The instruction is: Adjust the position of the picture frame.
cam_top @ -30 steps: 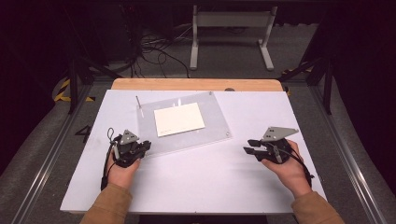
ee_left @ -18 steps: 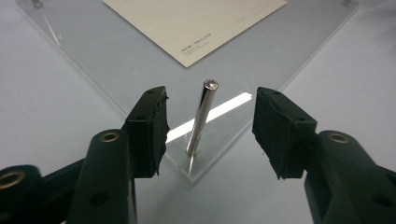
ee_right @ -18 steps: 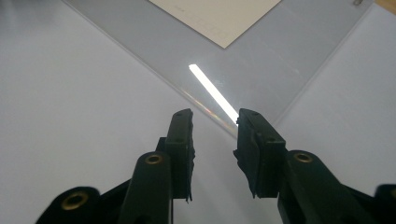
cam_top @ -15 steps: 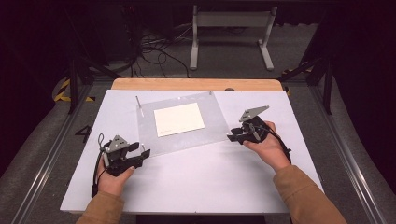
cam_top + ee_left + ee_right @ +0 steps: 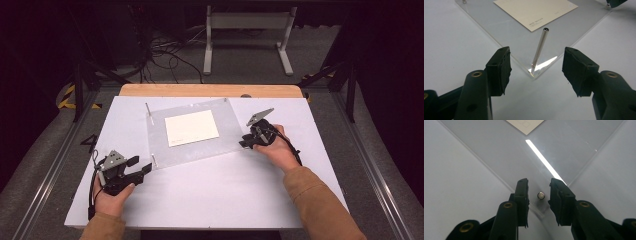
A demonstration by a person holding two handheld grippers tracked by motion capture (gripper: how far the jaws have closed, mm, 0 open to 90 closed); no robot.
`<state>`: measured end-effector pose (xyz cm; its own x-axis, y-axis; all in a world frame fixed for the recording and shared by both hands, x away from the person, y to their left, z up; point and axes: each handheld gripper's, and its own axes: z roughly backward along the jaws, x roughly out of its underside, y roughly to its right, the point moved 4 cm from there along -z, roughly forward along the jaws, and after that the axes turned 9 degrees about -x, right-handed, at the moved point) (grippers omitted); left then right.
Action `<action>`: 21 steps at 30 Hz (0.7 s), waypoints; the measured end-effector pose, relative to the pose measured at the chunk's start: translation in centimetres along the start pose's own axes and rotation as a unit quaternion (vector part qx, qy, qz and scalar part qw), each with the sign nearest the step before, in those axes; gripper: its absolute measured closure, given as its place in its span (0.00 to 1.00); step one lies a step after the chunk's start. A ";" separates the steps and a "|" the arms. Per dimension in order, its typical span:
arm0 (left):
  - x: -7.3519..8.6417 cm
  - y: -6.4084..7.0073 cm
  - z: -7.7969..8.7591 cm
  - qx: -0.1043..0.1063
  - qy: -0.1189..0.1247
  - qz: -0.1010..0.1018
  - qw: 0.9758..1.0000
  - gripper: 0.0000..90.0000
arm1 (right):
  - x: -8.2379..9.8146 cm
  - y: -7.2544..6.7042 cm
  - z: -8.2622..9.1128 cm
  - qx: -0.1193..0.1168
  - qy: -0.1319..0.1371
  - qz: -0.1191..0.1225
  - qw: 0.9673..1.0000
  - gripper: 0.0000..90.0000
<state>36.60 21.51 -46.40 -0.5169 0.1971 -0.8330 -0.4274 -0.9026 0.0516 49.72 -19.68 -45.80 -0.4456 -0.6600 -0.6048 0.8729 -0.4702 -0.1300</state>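
The right gripper (image 5: 539, 195) looks steeply down on the corner of a clear plastic sheet (image 5: 499, 152) lying on the white tabletop (image 5: 454, 195). Its two black jaws stand a little apart, one on each side of a small metal pin (image 5: 541, 195) seen end-on at that corner; neither jaw clearly touches it. A bright streak of light runs across the sheet. The corner of a cream card (image 5: 525, 125) shows at the top edge.

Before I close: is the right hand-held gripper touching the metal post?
Apart. The right gripper view shows the post between the right hand-held gripper jaws, gaps either side.
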 end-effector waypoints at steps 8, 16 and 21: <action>0.3 -0.4 0.1 0.007 -0.001 0.014 1.000 0.44 | 0.0 0.1 -0.7 0.002 -0.010 0.017 1.000 0.83; 0.5 -0.7 0.1 0.006 -0.003 0.026 1.000 0.44 | 0.2 0.2 -0.5 0.002 -0.010 0.020 1.000 0.92; 0.5 -1.0 0.2 0.004 0.002 0.033 0.999 0.44 | 0.1 0.1 -0.5 -0.001 -0.018 0.031 0.999 0.92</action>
<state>36.58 22.56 -46.77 -0.5413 0.1361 -0.8297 -0.3982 -0.9106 0.1104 49.86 -19.52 -46.28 -0.3981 -0.7082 -0.5830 0.8992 -0.4272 -0.0949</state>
